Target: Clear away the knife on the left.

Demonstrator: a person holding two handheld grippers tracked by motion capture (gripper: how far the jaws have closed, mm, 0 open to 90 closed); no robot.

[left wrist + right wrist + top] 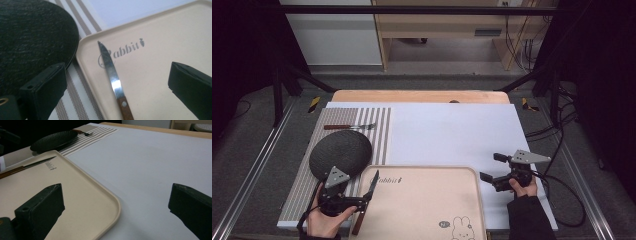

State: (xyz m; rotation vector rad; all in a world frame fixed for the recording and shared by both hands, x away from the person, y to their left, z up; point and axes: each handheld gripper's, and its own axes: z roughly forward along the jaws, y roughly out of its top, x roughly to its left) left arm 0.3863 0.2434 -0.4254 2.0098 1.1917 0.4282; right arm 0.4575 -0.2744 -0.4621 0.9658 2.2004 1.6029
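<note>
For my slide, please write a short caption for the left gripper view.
Open left gripper above a knife lying on the beige tray, beside a black plate.

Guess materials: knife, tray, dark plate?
Knife: shiny metal blade with a serrated edge; brown handle looks like wood, with a pale rivet. Tray: matte beige, rounded moulded rim and printed lettering, probably plastic or a fibre composite. Plate: black with a rough, speckled matte surface, maybe stoneware or slate-look ceramic; hard to tell.
</note>
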